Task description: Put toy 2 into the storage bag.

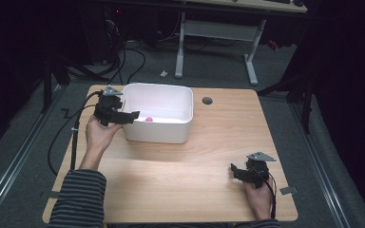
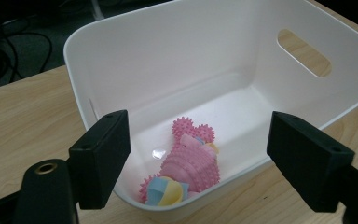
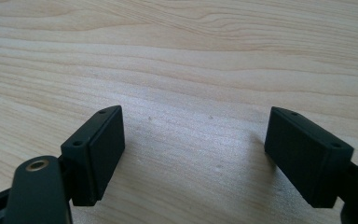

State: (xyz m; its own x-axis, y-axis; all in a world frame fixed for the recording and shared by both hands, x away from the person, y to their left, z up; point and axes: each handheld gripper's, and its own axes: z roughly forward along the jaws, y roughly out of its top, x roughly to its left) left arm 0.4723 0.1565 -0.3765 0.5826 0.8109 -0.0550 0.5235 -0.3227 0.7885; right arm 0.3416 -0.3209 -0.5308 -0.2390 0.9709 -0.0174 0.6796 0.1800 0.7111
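The pink spiky toy point(image 2: 190, 161) is seen lying in the white bin point(image 2: 121, 56), below and beyond the wide-open, empty jaws of the left gripper point(image 2: 198, 158). The placing step is judged done; withdrawal is called for next. The right gripper point(image 3: 193, 154) is held with jaws open and empty over the tabletop point(image 3: 177, 56).

- We see a light wooden table top point(image 1: 195, 166) with pale grain, bare across its near half.
- We note a small dark round hole point(image 1: 207, 100) in it close to the far edge, right of the middle.
- We spot a grey tab point(image 1: 288, 190) sticking out at the right edge, near the near right corner.
- Beyond the far edge we see a white metal desk frame point(image 1: 252, 61) on the grey carpeted floor point(image 1: 28, 142).
- We find a small white scrap point(image 1: 163, 73) beside that frame.
- Black cables point(image 1: 133, 61) lie beyond the far left corner.
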